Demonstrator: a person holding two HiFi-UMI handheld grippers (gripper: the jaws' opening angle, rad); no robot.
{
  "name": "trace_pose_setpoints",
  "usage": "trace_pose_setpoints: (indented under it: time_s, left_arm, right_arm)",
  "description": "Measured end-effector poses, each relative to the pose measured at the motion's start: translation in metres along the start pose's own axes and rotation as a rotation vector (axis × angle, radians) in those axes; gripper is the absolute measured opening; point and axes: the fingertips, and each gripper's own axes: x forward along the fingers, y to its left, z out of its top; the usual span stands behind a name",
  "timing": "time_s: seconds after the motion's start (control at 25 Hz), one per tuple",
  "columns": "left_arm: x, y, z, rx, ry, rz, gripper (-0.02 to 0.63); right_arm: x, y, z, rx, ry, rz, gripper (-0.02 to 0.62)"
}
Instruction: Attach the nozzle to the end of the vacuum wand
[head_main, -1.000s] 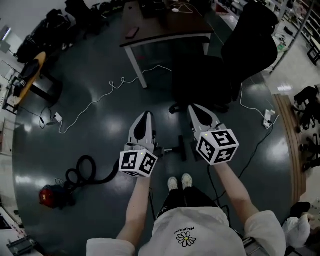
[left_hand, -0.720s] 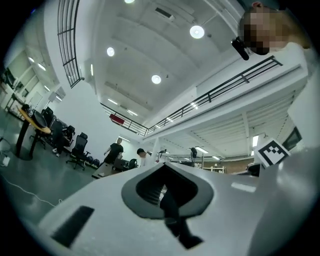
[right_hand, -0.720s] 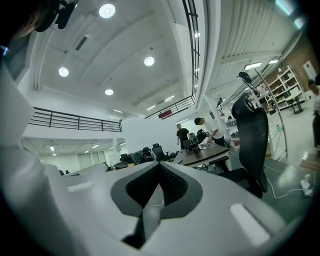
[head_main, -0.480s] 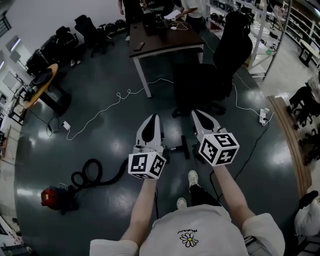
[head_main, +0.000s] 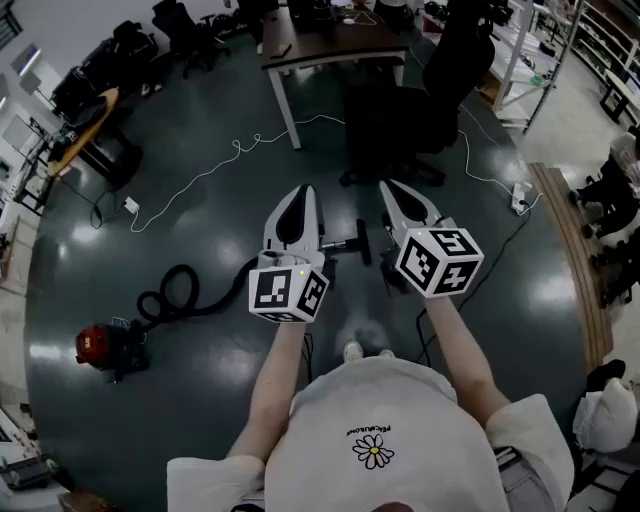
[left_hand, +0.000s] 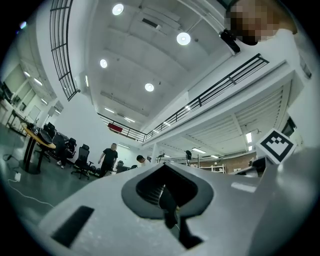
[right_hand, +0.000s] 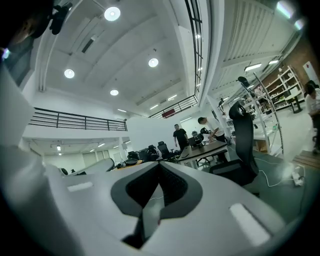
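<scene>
A red vacuum canister (head_main: 100, 345) sits on the dark floor at the left. Its black hose (head_main: 175, 295) coils and runs right, passing behind my left gripper (head_main: 300, 195). A short black wand section (head_main: 338, 243) shows on the floor between the two grippers, with a black bar-shaped nozzle (head_main: 364, 242) lying across its end; I cannot tell whether they are joined. My right gripper (head_main: 392, 190) is held beside the left one. Both are well above the floor, shut and empty. The left gripper (left_hand: 165, 167) points up at the ceiling, and the right gripper (right_hand: 159, 166) faces the room.
A black office chair (head_main: 400, 130) stands just ahead, with a brown desk (head_main: 330, 45) behind it. A white cable (head_main: 220, 165) snakes over the floor at the left. A power strip (head_main: 518, 198) lies at the right. Two people (right_hand: 180, 135) stand by the desk.
The person has stepped along, carrying both shut grippers side by side and a little higher in the picture. The wand and nozzle, earlier level with the gripper bodies, now lie between them.
</scene>
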Motion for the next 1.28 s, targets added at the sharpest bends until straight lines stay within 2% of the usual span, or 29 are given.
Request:
trace_pose_setpoints:
  time_s: [0.16,0.32,0.56,0.68,1.04,1.28]
  left_arm:
    - [-0.01,-0.015,-0.002,-0.014,-0.001,0.025,0.0]
    - [-0.012,-0.037,-0.005,0.012,0.018,0.022,0.0]
    - [-0.014,-0.064,-0.002,0.101,0.024,0.006,0.0]
    - [-0.014,-0.066,-0.001,0.112,0.021,0.013,0.0]
    - [-0.021,-0.063,0.005,0.118,-0.003,0.019,0.0]
    - [-0.015,-0.05,0.001,0.108,0.013,0.02,0.0]
  right_arm:
    - [-0.019,0.004,-0.006,-0.015,0.018,0.024,0.007]
    - [-0.035,0.0,-0.004,-0.009,0.034,0.035,0.007]
    - [-0.047,-0.003,0.003,-0.036,0.023,0.054,0.006]
    - [-0.05,0.003,0.005,-0.09,0.015,0.072,0.006]
    - [-0.055,0.01,0.009,-0.103,-0.011,0.097,0.006]
    - [-0.042,0.014,0.008,-0.117,0.005,0.105,0.006]
